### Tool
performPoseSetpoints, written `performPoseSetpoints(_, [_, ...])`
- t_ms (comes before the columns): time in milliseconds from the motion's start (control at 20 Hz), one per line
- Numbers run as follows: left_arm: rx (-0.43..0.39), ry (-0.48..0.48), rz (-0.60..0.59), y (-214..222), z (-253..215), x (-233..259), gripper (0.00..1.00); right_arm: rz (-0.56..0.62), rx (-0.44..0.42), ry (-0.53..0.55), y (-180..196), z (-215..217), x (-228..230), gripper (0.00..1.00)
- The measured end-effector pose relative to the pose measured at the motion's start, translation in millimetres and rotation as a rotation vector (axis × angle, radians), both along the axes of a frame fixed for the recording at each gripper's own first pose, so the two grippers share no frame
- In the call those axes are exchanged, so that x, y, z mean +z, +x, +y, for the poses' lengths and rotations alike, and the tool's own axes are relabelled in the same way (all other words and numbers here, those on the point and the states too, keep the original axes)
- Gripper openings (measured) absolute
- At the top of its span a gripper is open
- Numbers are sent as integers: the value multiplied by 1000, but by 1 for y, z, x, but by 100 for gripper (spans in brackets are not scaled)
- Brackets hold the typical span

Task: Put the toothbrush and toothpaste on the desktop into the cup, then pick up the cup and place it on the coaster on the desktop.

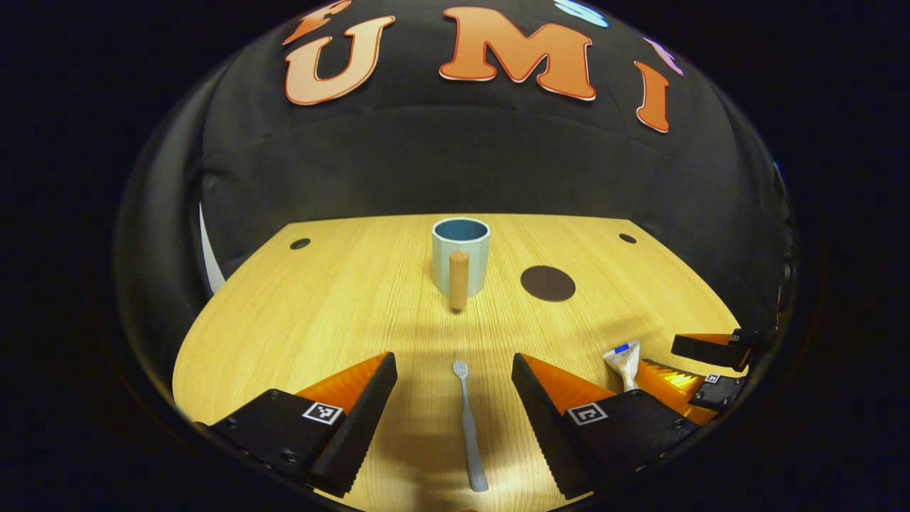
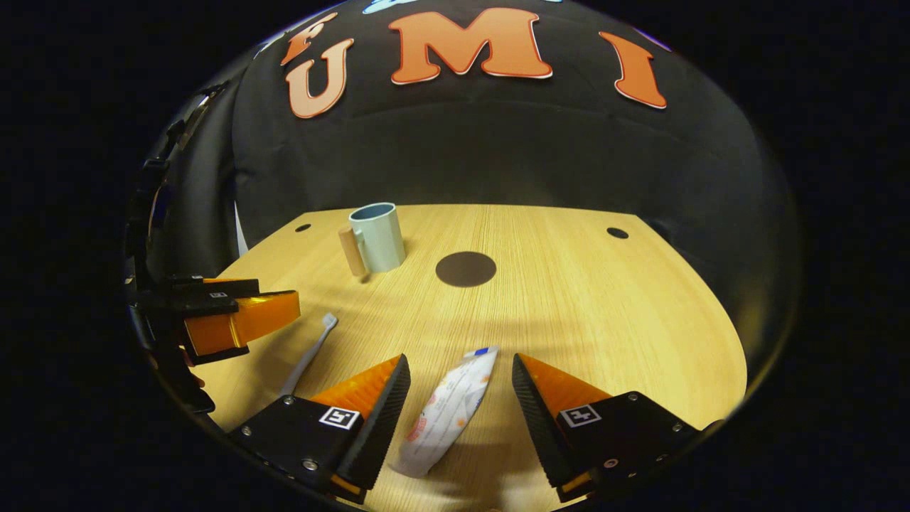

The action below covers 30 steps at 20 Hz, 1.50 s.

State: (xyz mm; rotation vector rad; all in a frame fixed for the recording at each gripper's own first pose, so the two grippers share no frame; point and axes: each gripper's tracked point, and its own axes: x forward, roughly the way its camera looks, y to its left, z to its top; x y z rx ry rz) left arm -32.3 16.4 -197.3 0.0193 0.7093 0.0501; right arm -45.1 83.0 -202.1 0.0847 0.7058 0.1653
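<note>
While both claws are hanging spread wide, the left claw [image 1: 453, 387] is straddling the grey plastic toothbrush [image 1: 469, 427], lying lengthwise between its fingers on the wooden desk [image 1: 341, 299]. The right claw [image 2: 461, 387] is likewise bracketing the white toothpaste tube [image 2: 448, 412], cap pointing away.

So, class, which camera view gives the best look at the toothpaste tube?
The right gripper view: the toothpaste tube lies whole between the open right gripper, print visible. In the left gripper view only its end peeks out behind a finger.

Light wood desktop [image 1: 341, 299] w/ small dark holes; black cloth wall [image 1: 455, 163] behind.
</note>
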Motion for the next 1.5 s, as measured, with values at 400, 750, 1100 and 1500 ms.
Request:
performPoseSetpoints(400, [0, 12, 125, -16, -5, -50, 99, 110, 17, -33, -8, 14, -38, 82])
performPoseSetpoints(750, [11, -3, 182, -21, -8, -67, 92, 113, 32, -6, -6, 12, -44, 60])
performPoseSetpoints(1100, [17, -6, 235, -23, -12, -83, 79, 144, 32, 51, -4, 0, -46, 15])
performPoseSetpoints(1500, [68, 2, 256, -27, -22, -82, 60, 161, 27, 120, -3, 0, -44, 7])
